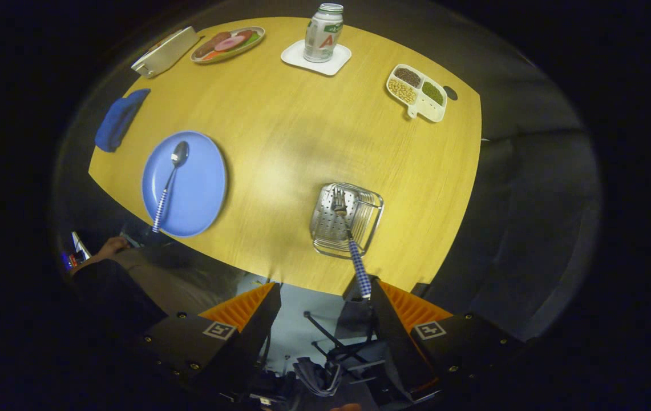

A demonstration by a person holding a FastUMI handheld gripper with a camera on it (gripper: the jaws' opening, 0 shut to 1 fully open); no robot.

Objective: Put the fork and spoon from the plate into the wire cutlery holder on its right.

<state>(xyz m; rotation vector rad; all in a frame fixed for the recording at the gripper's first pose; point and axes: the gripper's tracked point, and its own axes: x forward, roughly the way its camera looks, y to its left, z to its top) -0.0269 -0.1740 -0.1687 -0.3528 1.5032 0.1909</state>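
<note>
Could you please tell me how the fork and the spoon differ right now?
The blue-checked-handled fork stands tines-down in the wire cutlery holder, its handle by one finger of the open gripper. The blue-checked-handled spoon lies flat on the round blue plate. Both share patterned handles.

The gripper (322, 299) hangs high above the near edge of the table (279, 131), looking down on it. Its 2 fingers (251, 311) stand wide apart, pressing on nothing. The fork (354, 251) handle's end lies against the right finger's inner tip; whether they touch is unclear. A person's hand (109, 248) and sleeve rest below the table's near-left edge.
</note>
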